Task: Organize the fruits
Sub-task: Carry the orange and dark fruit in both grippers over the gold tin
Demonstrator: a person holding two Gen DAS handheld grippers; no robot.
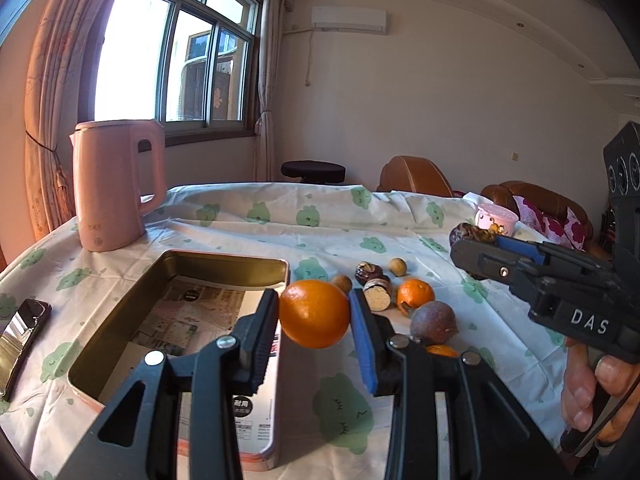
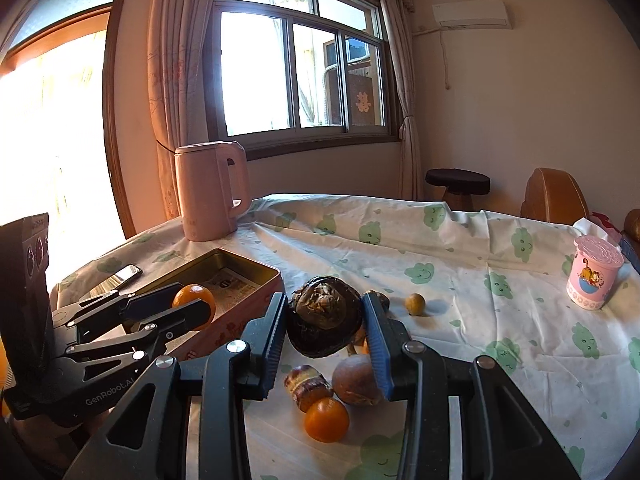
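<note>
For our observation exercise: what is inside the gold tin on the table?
Inside the tin, printed newspaper lines the bottom; no fruit lies on the part in view. The left gripper, holding an orange, hides the near right corner.

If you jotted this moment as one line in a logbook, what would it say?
left gripper: shut on round orange fruit | right gripper: shut on dark wrinkled fruit | open rectangular metal tin: no fruit inside
</note>
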